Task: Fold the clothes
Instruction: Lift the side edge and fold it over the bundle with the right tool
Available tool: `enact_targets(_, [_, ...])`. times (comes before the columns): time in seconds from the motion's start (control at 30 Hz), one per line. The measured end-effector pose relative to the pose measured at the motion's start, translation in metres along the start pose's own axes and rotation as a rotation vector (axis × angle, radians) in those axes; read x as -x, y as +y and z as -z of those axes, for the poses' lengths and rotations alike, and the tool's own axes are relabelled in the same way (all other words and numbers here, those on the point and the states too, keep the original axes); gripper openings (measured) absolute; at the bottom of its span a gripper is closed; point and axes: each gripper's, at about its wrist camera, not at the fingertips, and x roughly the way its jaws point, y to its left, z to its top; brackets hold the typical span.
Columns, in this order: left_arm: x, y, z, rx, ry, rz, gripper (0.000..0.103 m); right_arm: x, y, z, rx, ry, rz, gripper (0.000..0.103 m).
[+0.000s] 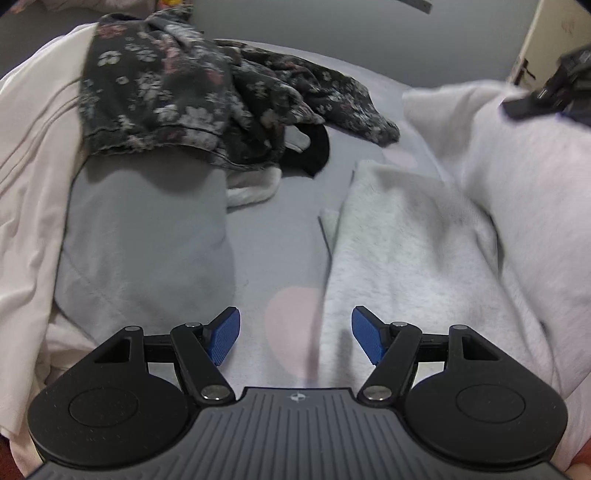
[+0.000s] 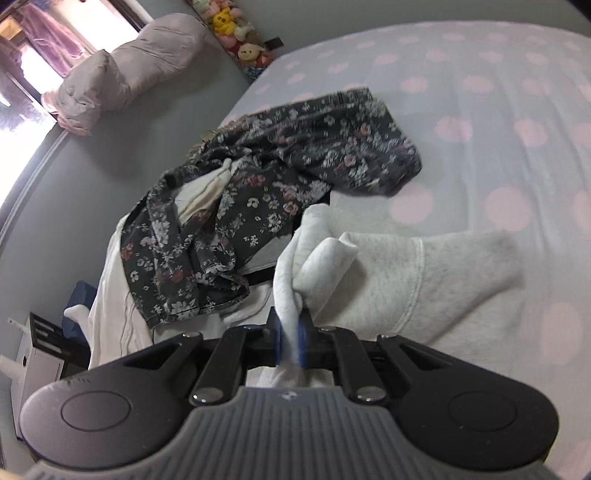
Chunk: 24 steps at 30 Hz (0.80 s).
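A light grey sweatshirt [image 1: 417, 251] lies on the dotted bedsheet [image 1: 284, 236], its right part lifted. My left gripper [image 1: 295, 334] hangs open just above its left edge, nothing between the blue pads [image 1: 225, 338]. My right gripper [image 2: 290, 338] is shut on a bunched fold of the same sweatshirt [image 2: 424, 280]; the cloth rises between its fingers. That right gripper [image 1: 554, 88] shows in the left wrist view at the upper right, blurred, holding the fabric up.
A dark floral garment [image 1: 177, 99] [image 2: 258, 192] lies crumpled behind, over white clothes [image 1: 33, 166] and a grey piece [image 1: 147, 236]. A black item [image 1: 314, 151] sits beside it. A pink duvet [image 2: 125, 66], plush toys [image 2: 240, 33] and a white cabinet [image 2: 40, 365] stand beyond the bed.
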Motion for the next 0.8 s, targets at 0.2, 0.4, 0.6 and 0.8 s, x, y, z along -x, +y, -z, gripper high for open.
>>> enact_targets(0.2, [-0.001, 0.011, -0.001, 0.059, -0.009, 0.005, 0.066, -0.056, 0.003, 0.015, -0.044, 0.043, 0.013, 0.011])
enact_targets(0.4, [0.001, 0.012, 0.0, 0.061, -0.016, -0.005, 0.066, -0.1, 0.009, 0.029, -0.04, 0.081, 0.044, 0.011])
enact_targets(0.6, [0.003, 0.012, 0.001, 0.064, -0.026, -0.007, 0.066, -0.114, 0.011, 0.035, 0.002, 0.101, 0.072, 0.014])
enact_targets(0.8, [0.009, 0.009, 0.006, 0.069, -0.033, -0.008, 0.064, -0.095, 0.027, 0.037, 0.096, 0.089, 0.023, 0.027])
